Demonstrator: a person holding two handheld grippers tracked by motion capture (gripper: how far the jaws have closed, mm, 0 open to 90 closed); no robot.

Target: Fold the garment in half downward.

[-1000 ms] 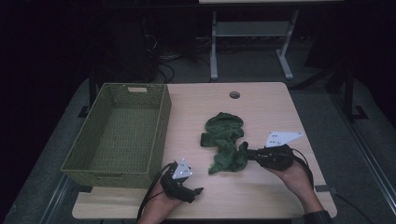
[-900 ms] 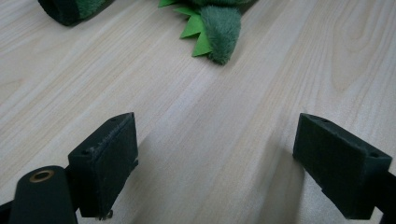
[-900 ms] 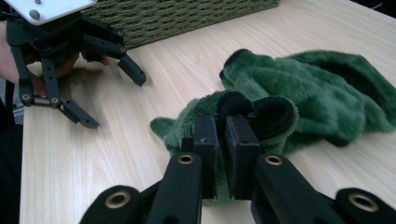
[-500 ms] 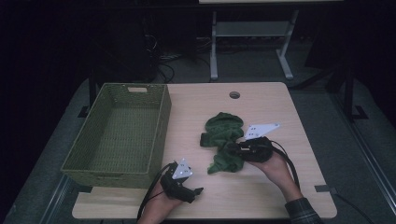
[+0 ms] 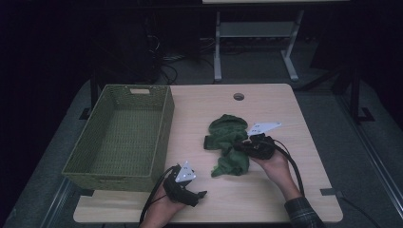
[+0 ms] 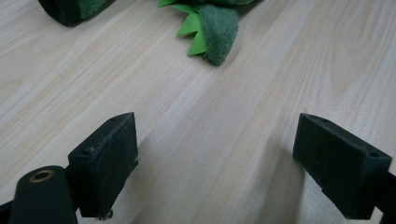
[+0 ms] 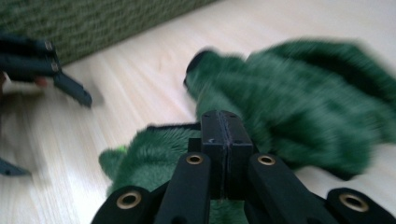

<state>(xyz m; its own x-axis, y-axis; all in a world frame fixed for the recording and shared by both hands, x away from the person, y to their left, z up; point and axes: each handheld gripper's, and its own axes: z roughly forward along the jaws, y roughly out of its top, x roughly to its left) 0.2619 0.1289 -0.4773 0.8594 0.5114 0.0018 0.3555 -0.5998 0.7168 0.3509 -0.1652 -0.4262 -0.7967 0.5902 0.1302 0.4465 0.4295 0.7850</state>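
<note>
A crumpled green fleecy cloth [image 5: 227,142] lies right of the table's middle. My right gripper [image 5: 240,146] lies low over its right side, pointing left. In the right gripper view its jaws [image 7: 226,135] have just been closing and now stand shut, pad against pad, with no cloth seen between them; the green cloth [image 7: 308,93] spreads under and beyond them. My left gripper [image 5: 198,197] rests near the front edge, left of the cloth. Its jaws [image 6: 229,163] are open wide over bare wood, with a tip of the cloth [image 6: 210,32] farther ahead.
A green woven basket [image 5: 164,128] with nothing in it stands on the left part of the wooden table [image 5: 266,199]; its wall [image 7: 93,23] also appears in the right gripper view. A round cable hole [image 5: 238,96] sits near the far edge.
My right gripper has slid left from the cloth's right edge onto the cloth. The left gripper has stayed where it was.
</note>
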